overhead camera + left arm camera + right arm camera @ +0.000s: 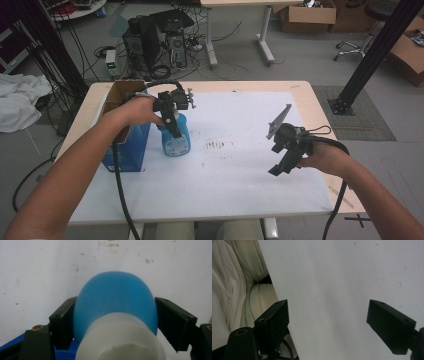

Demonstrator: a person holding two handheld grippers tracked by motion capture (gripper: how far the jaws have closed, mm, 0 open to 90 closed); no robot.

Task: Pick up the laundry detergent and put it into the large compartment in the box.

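Two hand-held grippers work over a white-topped desk point(240, 170), and the step in hand looks like lifting or placing the blue bottle point(176, 137). It stands upright on the desk, just beside a blue cardboard box point(125, 145). The left hand-held gripper point(172, 125) comes down over its top, jaws around the body. The right hand-held gripper point(280, 167) hangs wide and empty, well apart. Next, I judge, a firm squeeze and a straight lift. The left gripper view adds the white cap point(120, 340) and both pads point(63, 325) against the bottle's rounded shoulder.
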